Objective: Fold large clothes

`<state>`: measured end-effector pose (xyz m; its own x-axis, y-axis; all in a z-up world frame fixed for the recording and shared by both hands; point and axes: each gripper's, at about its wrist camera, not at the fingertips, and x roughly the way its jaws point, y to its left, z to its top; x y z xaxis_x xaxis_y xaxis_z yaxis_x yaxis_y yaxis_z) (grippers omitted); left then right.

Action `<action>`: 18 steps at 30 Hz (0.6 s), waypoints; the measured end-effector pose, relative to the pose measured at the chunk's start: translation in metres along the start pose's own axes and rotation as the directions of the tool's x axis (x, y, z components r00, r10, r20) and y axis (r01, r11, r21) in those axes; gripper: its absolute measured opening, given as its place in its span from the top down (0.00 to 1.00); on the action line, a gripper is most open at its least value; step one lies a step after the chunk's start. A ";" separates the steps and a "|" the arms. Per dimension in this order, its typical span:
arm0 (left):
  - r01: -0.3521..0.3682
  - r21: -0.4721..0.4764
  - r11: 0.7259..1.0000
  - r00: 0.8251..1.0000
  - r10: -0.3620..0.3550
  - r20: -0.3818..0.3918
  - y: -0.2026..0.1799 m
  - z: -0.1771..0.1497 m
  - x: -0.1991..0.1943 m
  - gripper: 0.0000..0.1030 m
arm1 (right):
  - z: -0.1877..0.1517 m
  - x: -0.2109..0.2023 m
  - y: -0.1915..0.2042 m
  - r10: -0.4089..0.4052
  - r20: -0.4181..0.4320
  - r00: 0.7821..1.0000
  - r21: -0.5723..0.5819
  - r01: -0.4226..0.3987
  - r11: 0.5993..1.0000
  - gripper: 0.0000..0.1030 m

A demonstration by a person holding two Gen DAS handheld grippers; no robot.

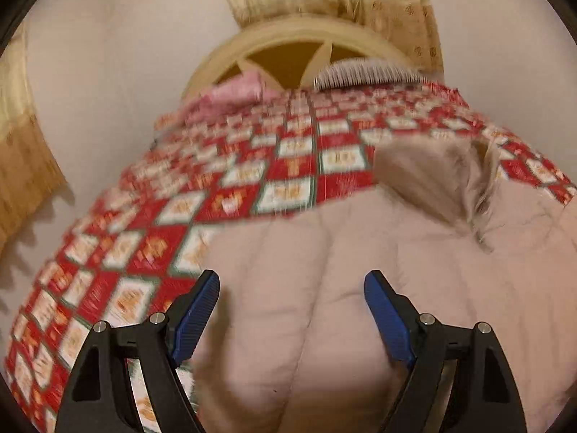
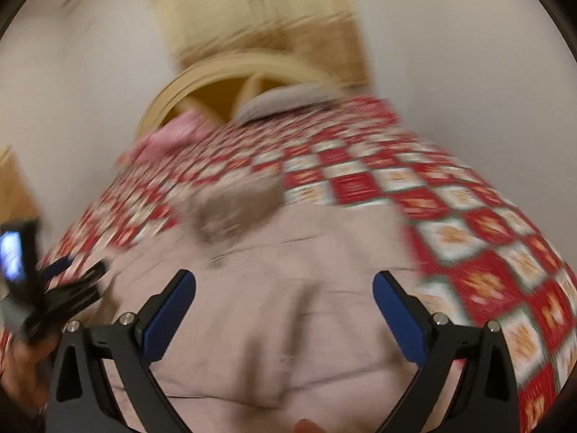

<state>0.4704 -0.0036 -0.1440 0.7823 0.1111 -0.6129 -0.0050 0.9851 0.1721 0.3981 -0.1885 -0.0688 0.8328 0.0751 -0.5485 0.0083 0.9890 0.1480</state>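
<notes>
A pale pink quilted puffer coat lies spread on a bed covered by a red-and-white checked quilt, filling the space between and ahead of both sets of jaws. The left gripper hangs over the coat with its blue-padded jaws spread wide and nothing between them; quilted panels run straight ahead of the gap, and the coat's beige fur-trimmed hood sits ahead and to the right of the right-hand jaw. The right gripper is likewise released, jaws wide apart above the coat's body, with the hood ahead and slightly left of the left-hand jaw. Checked quilt shows beyond its right-hand jaw. Far left of that view, the other gripper appears, blurred. Well ahead of both jaws stand a curved cream headboard, a pink pillow and a grey striped pillow. Both views are motion-blurred.
</notes>
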 end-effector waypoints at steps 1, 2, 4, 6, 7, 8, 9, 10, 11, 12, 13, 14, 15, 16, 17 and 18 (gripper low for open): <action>0.005 0.006 1.000 1.000 -0.005 -0.026 -0.001 -0.006 0.007 0.19 | -0.001 0.015 0.009 -0.012 -0.030 0.999 -0.020 0.012 1.000 0.16; -0.004 0.028 1.000 0.999 0.005 -0.050 -0.005 -0.013 0.014 0.19 | -0.004 0.031 0.015 -0.025 -0.067 0.997 -0.036 0.022 0.999 0.18; -0.009 0.032 0.999 0.998 0.011 -0.059 -0.009 -0.022 0.017 0.19 | -0.017 0.052 0.020 -0.035 -0.123 0.992 -0.054 0.029 0.998 0.23; -0.010 0.035 0.999 0.998 0.012 -0.058 -0.013 -0.025 0.017 0.18 | -0.032 0.068 0.020 -0.063 -0.159 0.985 -0.071 0.052 0.996 0.24; -0.007 0.031 1.000 0.998 0.009 -0.061 -0.012 -0.027 0.018 0.17 | -0.040 0.070 0.018 -0.067 -0.164 0.984 -0.074 0.056 0.996 0.24; -0.005 0.021 1.000 0.998 0.006 -0.067 -0.011 -0.028 0.020 0.15 | -0.045 0.072 0.016 -0.070 -0.161 0.984 -0.080 0.058 0.995 0.24; -0.001 0.013 1.000 0.997 0.002 -0.076 -0.010 -0.028 0.023 0.15 | -0.047 0.071 0.017 -0.071 -0.161 0.984 -0.082 0.059 0.995 0.24; 0.002 0.007 1.000 0.997 -0.002 -0.081 -0.009 -0.029 0.023 0.13 | -0.048 0.071 0.015 -0.072 -0.165 0.984 -0.079 0.060 0.995 0.24; 0.004 -0.001 1.000 0.996 -0.004 -0.085 -0.008 -0.030 0.023 0.12 | -0.050 0.070 0.013 -0.074 -0.169 0.983 -0.076 0.062 0.995 0.24; 0.006 -0.007 1.000 0.996 -0.007 -0.088 -0.007 -0.030 0.023 0.12 | -0.051 0.071 0.014 -0.077 -0.175 0.982 -0.076 0.064 0.995 0.24; 0.012 -0.018 1.000 0.995 -0.014 -0.094 -0.005 -0.031 0.024 0.11 | -0.053 0.073 0.013 -0.078 -0.182 0.980 -0.076 0.065 0.995 0.23; 0.018 -0.033 0.999 0.994 -0.022 -0.103 -0.003 -0.031 0.026 0.10 | -0.053 0.075 0.014 -0.078 -0.186 0.979 -0.075 0.065 0.995 0.23; 0.023 -0.046 0.999 0.993 -0.028 -0.111 -0.001 -0.031 0.027 0.09 | -0.054 0.076 0.014 -0.079 -0.191 0.978 -0.073 0.066 0.995 0.23; 0.032 -0.066 0.997 0.992 -0.040 -0.121 0.002 -0.032 0.029 0.08 | -0.055 0.079 0.016 -0.082 -0.195 0.977 -0.074 0.069 0.995 0.23; 0.038 -0.077 0.996 0.991 -0.048 -0.128 0.004 -0.032 0.030 0.07 | -0.055 0.081 0.017 -0.088 -0.198 0.976 -0.079 0.073 0.994 0.23; 0.043 -0.087 0.995 0.989 -0.055 -0.135 0.005 -0.033 0.031 0.06 | -0.056 0.081 0.019 -0.096 -0.201 0.975 -0.086 0.080 0.993 0.23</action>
<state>0.4745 0.0092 -0.1874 0.6903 0.0738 -0.7198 -0.0251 0.9966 0.0781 0.4351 -0.1569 -0.1565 0.6999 0.0036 -0.7143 0.0274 0.9991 0.0318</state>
